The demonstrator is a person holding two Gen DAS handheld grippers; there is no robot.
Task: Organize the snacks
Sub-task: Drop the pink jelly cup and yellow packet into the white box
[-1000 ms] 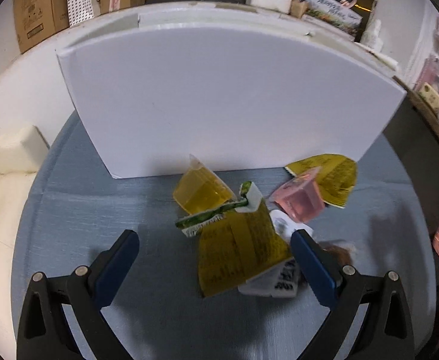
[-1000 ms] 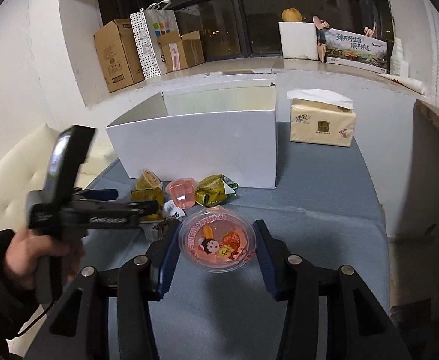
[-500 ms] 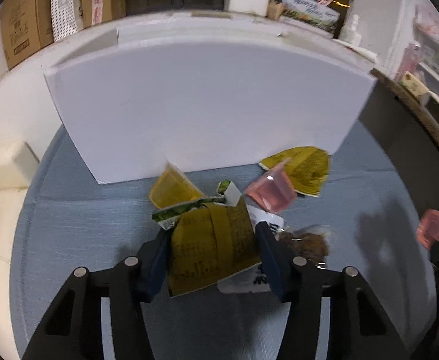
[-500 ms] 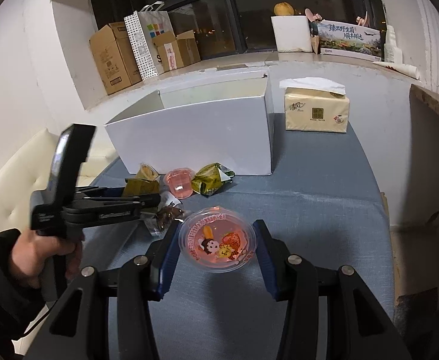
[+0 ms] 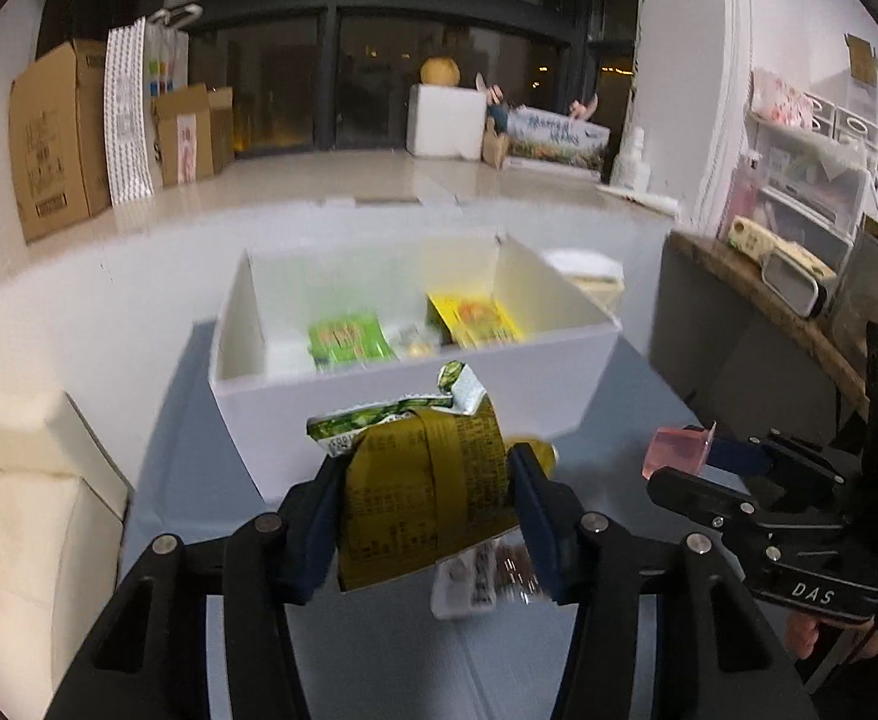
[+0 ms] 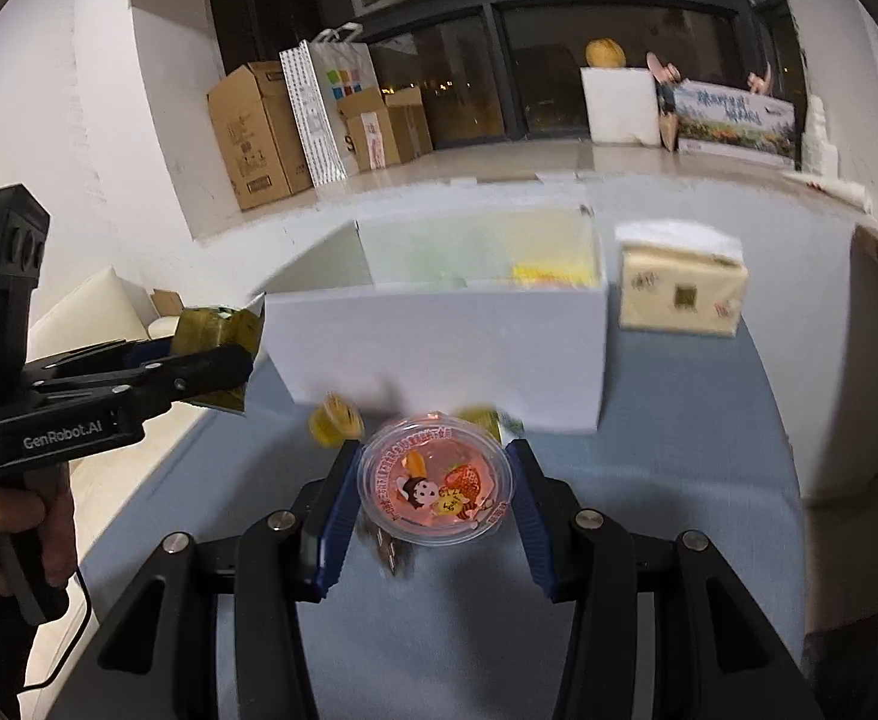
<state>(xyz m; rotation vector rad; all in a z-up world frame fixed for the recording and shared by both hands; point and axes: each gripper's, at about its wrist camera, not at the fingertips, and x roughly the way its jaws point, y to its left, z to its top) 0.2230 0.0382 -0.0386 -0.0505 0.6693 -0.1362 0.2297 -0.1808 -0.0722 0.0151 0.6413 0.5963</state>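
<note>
Left tongs [image 5: 423, 498], jaws closing, pinch a yellow snack packet [image 5: 420, 492] at lower centre before the white box [image 5: 414, 414]; right tongs [image 6: 435, 489] clamp a pink jelly cup [image 6: 435, 486] above the counter [image 6: 697, 450]

Open box [image 5: 414, 414] on the table [image 5: 637, 396], snack packets [image 5: 351, 339] inside, tissue pack [image 6: 679, 288] right of it.

My right gripper [image 6: 434, 495]: clamps pink jelly cup [image 6: 435, 485], in front of white box [image 6: 439, 354].
My left gripper [image 6: 222, 354]: jaws closing on olive packet [image 6: 213, 330], left of box.
Tissue pack [image 6: 679, 288]: right of box.
</note>
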